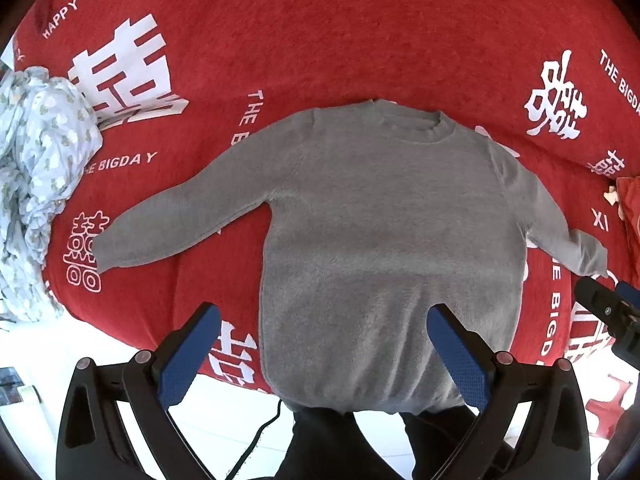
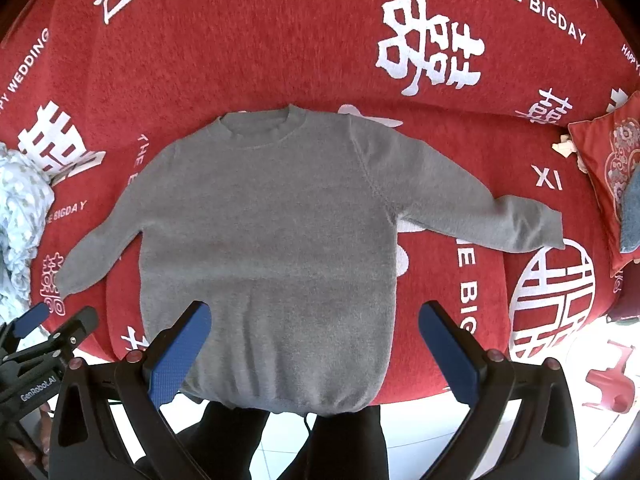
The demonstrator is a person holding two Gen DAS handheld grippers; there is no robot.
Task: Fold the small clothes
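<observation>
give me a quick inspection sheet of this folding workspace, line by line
surface: red blanket with white lettering, covering the work area
job's things: grey sweater laid flat, neck away from the person, both sleeves spread out, hem at the near edge, not yet folded
clutter: crumpled pale blue printed cloth at the left; red embroidered cushion at the right with a grey-blue item on it
grippers: left gripper open, above the sweater's lower part, holding nothing; right gripper open, above the hem area, holding nothing
cables: one dark cable hanging below the near edge, by the person's dark trousers
surroundings: light tiled floor; red plastic stool at lower right
</observation>
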